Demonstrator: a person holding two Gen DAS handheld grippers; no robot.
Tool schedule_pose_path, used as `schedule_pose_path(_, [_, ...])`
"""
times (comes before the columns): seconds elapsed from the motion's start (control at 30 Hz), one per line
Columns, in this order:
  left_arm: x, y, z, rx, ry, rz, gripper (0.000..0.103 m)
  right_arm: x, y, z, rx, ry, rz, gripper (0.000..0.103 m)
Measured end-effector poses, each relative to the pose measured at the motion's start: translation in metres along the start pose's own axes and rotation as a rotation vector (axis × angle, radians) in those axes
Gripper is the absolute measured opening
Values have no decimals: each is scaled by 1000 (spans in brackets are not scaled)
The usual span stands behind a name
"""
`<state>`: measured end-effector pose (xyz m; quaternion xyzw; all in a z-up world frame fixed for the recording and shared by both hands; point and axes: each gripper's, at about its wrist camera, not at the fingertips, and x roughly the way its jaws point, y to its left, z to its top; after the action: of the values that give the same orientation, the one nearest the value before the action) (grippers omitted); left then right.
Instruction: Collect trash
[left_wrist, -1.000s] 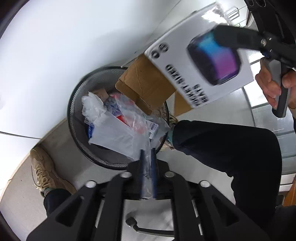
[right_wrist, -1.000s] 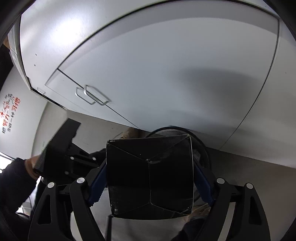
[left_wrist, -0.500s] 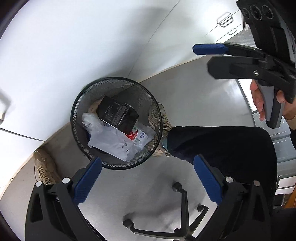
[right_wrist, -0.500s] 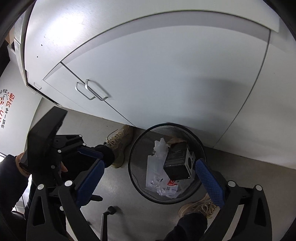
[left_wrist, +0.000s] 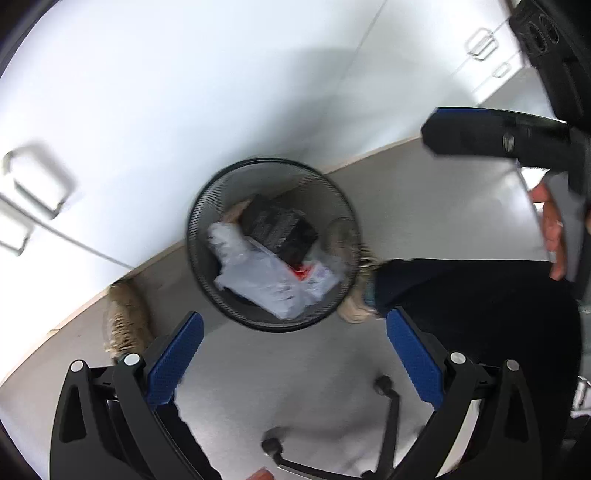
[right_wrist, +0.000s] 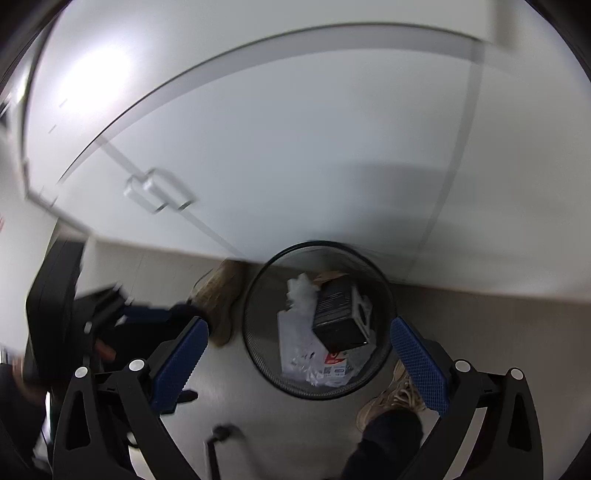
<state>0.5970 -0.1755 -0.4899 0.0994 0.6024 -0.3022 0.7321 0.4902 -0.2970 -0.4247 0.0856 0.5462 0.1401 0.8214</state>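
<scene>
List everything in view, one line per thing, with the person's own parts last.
Wire mesh bin: one, black, on the floor by the cabinets.
Box: one, black, inside the bin, on top of the other trash.
Plastic wrapping: a crumpled heap, white and clear with a red patch, inside the bin under the box.
Cabinets: white, behind the bin, with metal handles.
Floor: grey.
Chair base: one, black, with castors, near the bottom of the left wrist view.
Shoes: two, tan, one on each side of the bin.
Trouser leg: dark.
Left tool: black with blue pads, open, empty.
Right tool: black with blue pads, open, empty.
</scene>
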Motion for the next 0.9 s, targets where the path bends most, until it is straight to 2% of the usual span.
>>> schedule_pose_path(0.07, [5,0,-3,-20,-1,60,99,4,-8,-5,64,-21,0,100])
schedule_pose_path(0.17, [8,3,-8,-57,-32,94,99,11,-15,-15,131,-52,-10,100])
schedule_pose_path(0.27, [9,4,-12,-78,-61,131,99,21,-14,-26,140,-78,-29,100])
schedule_pose_path(0.33, [12,1,-12,-63,-64,168,99,30,-13,-29,140,-58,-20,100])
schedule_pose_path(0.37, [13,1,-12,-59,-61,178,99,33,-11,-27,114,-51,-48,100])
schedule_pose_path(0.43, [16,2,-11,-71,-68,184,99,33,-8,-25,73,-68,-74,100])
schedule_pose_path(0.53, [21,5,-9,-87,-73,200,99,38,-13,-26,103,-64,-55,100])
schedule_pose_path(0.63, [24,2,-7,-76,-85,227,99,45,-12,-28,59,-44,-112,100])
schedule_pose_path(0.77, [27,1,-8,-74,-89,237,99,45,-13,-28,67,-52,-87,100])
schedule_pose_path(0.9, [30,-1,-7,-72,-96,253,99,44,-14,-28,63,-64,-98,100])
